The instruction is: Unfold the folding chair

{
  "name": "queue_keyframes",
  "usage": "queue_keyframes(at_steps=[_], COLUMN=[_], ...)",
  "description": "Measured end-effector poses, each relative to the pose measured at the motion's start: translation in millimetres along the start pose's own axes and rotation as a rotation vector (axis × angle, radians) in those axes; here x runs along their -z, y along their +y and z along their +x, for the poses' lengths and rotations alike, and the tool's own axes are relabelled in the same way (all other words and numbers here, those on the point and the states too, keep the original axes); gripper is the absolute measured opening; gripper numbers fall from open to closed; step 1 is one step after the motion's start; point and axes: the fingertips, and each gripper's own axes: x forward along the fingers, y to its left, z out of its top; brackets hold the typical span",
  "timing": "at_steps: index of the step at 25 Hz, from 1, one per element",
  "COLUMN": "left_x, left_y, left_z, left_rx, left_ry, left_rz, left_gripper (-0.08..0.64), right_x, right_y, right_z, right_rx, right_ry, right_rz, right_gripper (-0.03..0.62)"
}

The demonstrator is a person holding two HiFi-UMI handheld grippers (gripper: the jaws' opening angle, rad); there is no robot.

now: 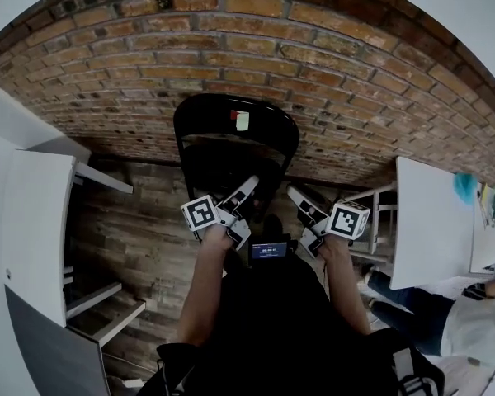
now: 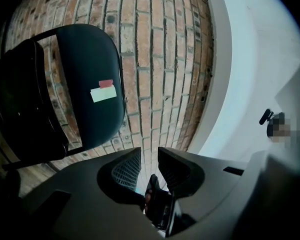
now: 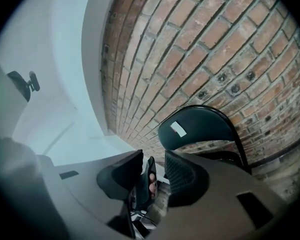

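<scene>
A black folding chair [image 1: 235, 126] stands against the brick wall, straight ahead of me. Its rounded backrest carries a white tag with a red one beside it. Below the backrest its dark seat [image 1: 229, 167] is hard to make out. My left gripper [image 1: 246, 190] and my right gripper [image 1: 297, 196] are held side by side just in front of the seat, touching nothing. In the left gripper view the chair [image 2: 90, 69] is at the upper left, and the left gripper [image 2: 149, 156] stands open and empty. The right gripper [image 3: 154, 159] is open too, with the chair [image 3: 200, 126] beyond it.
A brick wall [image 1: 256, 48] runs behind the chair, above a wood-plank floor [image 1: 140, 238]. A white table [image 1: 37, 221] stands at the left, another white table [image 1: 433, 221] at the right. A seated person [image 1: 421, 304] is at the lower right.
</scene>
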Motion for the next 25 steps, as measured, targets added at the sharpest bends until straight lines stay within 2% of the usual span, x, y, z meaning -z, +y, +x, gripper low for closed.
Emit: queue_keyframes(at_steps=[4,7,11,18,21,25], left_x=[-24,-42,-54,-63,-60,-70], left_y=[10,16,21,34,40,47], left_z=[19,42,67,73,74,75], left_rx=[-0.025,-0.048,-0.067,-0.126,-0.149,-0.165], left_ry=[-0.057,-0.092,-0.138,-0.241,-0.257,-0.265], left_rz=[0.016,0.056,0.081,0.104,0.1,0.099], left_gripper=[0.107,0.107,0.107,0.107,0.107,0.107], right_x=[-26,-51,-85,-106,-112,-117], right_y=[-18,-35,-54,-86,-97,-108], right_z=[17,32,45,61,68,81], right_rx=[-0.034,-0.047,-0.051,-0.077,-0.061,0.008], right_ry=[0.047,0.095,0.142,0.226,0.254,0.29], right_rz=[-0.014,-0.036,-0.102,-0.181,-0.223,-0.319], right_gripper=[0.123,0.123,0.152,0.187,0.192,0.202])
